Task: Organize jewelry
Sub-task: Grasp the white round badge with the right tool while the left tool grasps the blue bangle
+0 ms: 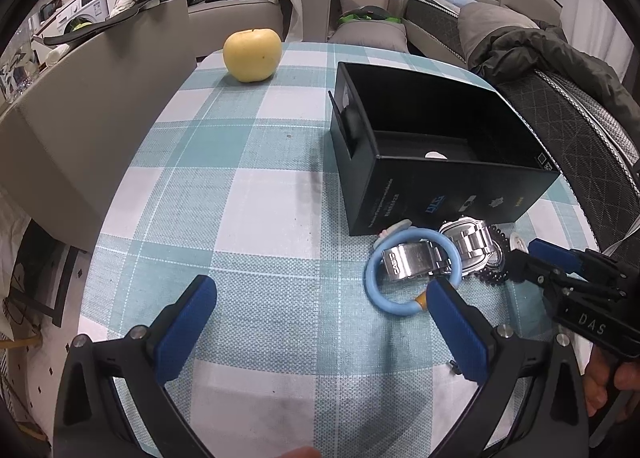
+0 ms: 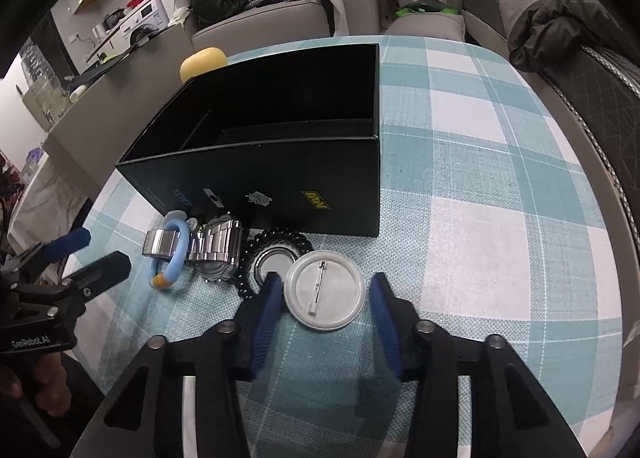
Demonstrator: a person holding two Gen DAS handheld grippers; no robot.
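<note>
Box point(image 2: 280, 194) blocks behind jewelry; right clear

We see a checked tablecloth point(image 2: 480, 218) carrying a black box point(image 2: 280, 194); before it lie watches point(image 2: 220, 246), a blue ring point(image 2: 176, 258), beads point(image 2: 248, 250) and a badge point(image 2: 324, 294); an apple point(image 1: 252, 54) sits beyond.

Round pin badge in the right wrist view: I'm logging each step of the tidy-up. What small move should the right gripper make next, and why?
Probably finish closing the right gripper on the round pin badge. The badge lies pin side up between the fingers, with a gap visible on its right side, so it is not yet pinched. The open black box sits just behind it.
</note>
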